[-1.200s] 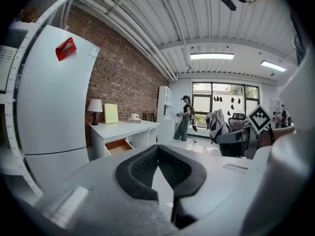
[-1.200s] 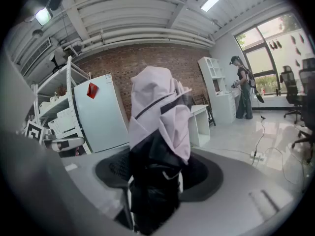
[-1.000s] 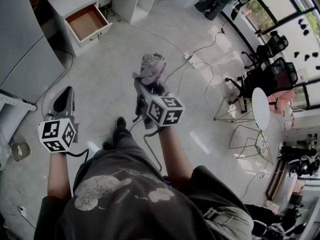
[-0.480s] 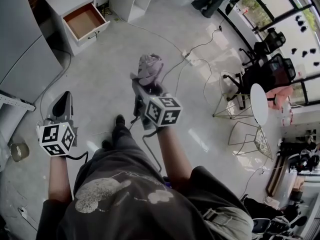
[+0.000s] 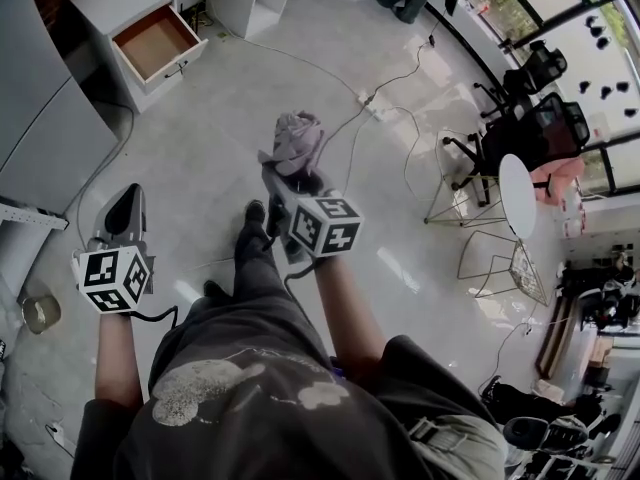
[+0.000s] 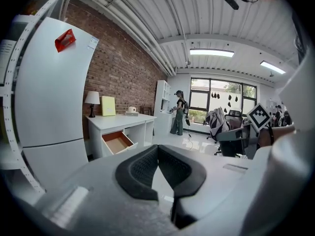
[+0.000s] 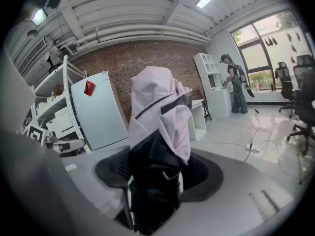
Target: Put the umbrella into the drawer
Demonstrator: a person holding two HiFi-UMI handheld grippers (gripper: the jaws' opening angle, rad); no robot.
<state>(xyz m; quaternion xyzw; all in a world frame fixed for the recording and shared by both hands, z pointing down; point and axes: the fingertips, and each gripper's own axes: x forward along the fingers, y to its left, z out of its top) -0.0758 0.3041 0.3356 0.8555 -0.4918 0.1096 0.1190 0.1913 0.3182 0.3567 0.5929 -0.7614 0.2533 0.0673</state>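
The folded umbrella [image 5: 296, 140], pale lilac cloth over a black body, stands up out of my right gripper [image 5: 290, 180], which is shut on its dark lower part. In the right gripper view the umbrella [image 7: 157, 127] fills the middle between the black pads of that gripper [image 7: 156, 170]. My left gripper [image 5: 125, 200] hangs at the lower left over the floor, its jaws shut with nothing in them [image 6: 157, 150]. The open drawer [image 5: 150, 40], brown inside, sticks out of a white desk at the far upper left; the left gripper view also has the drawer [image 6: 115, 142].
A tall grey cabinet [image 5: 40, 118] stands left of the desk. Cables and a power strip [image 5: 376, 109] lie on the pale floor ahead. Office chairs [image 5: 520, 133], a round white table [image 5: 518, 198] and wire frames stand right. A person [image 6: 177, 113] stands far off by shelves.
The wearer's foot has stepped forward under the right gripper and the room has slid in the view. Both grippers stay about where they were, the umbrella still held.
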